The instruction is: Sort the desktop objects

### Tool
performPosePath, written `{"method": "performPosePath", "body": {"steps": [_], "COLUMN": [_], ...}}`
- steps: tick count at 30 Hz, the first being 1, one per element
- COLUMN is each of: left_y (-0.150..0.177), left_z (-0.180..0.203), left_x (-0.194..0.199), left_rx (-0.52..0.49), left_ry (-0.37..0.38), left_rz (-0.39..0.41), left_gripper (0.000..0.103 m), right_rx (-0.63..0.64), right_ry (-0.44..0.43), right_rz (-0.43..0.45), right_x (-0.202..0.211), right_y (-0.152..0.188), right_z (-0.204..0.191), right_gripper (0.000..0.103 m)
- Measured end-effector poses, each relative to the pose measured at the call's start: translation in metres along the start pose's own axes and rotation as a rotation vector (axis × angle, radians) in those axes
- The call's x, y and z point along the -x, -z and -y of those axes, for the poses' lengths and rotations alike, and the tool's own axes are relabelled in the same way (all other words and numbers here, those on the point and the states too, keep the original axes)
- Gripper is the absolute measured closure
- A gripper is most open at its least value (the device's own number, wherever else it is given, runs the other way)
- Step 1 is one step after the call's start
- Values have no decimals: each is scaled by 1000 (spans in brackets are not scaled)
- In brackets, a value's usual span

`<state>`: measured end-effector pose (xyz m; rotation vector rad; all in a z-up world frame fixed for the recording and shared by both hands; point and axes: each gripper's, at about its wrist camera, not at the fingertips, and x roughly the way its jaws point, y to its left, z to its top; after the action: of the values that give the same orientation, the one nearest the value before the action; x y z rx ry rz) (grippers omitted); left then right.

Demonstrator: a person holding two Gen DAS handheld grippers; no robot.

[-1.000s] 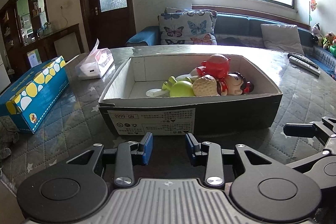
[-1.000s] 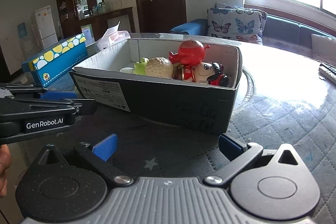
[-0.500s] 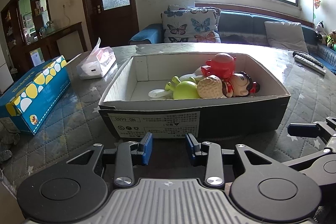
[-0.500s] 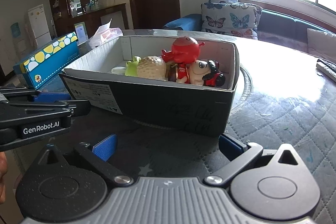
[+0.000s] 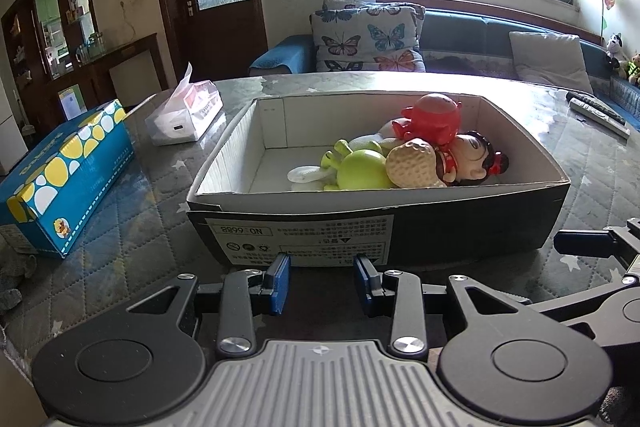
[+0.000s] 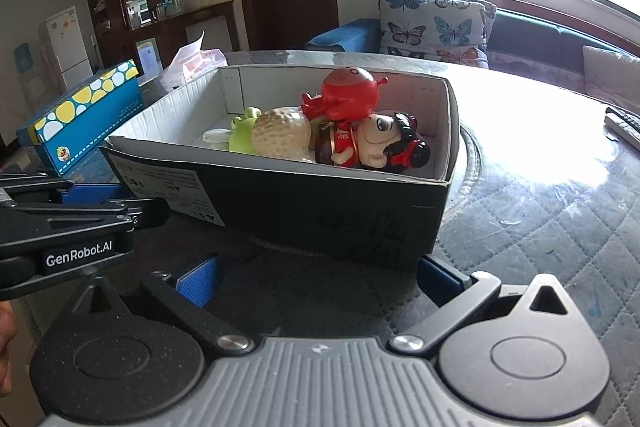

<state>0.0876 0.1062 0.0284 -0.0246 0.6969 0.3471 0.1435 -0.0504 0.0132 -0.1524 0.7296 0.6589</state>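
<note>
A black cardboard box with a white inside stands on the quilted table. In it lie a red octopus toy, a green frog toy, a beige peanut-shaped toy, a doll with black hair and a white piece. My left gripper is open just in front of the box's labelled wall, nothing between its blue pads. My right gripper stands wide open before the box's near corner, also empty.
A blue tissue box with yellow and white dots lies to the left. A white tissue pack sits behind it. Remote controls lie at the far right table edge. A sofa with butterfly cushions stands beyond.
Both views have shifted only slightly; the box sits a touch lower and nearer in the frames. Neither gripper's jaws have changed.
</note>
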Motion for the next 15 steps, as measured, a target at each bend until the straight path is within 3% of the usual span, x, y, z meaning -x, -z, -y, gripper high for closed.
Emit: {"method": "performPosePath", "body": {"steps": [15], "left_y": [-5], "left_z": [1], "left_x": [-5], "left_rx": [-8], "left_ry": [3], "left_rz": [-14], "left_gripper": [66], "right_rx": [-7], "right_ry": [6], "right_rz": [-24], "right_x": [-7], "right_y": [-3], "right_z": [1], "right_gripper": [0]}}
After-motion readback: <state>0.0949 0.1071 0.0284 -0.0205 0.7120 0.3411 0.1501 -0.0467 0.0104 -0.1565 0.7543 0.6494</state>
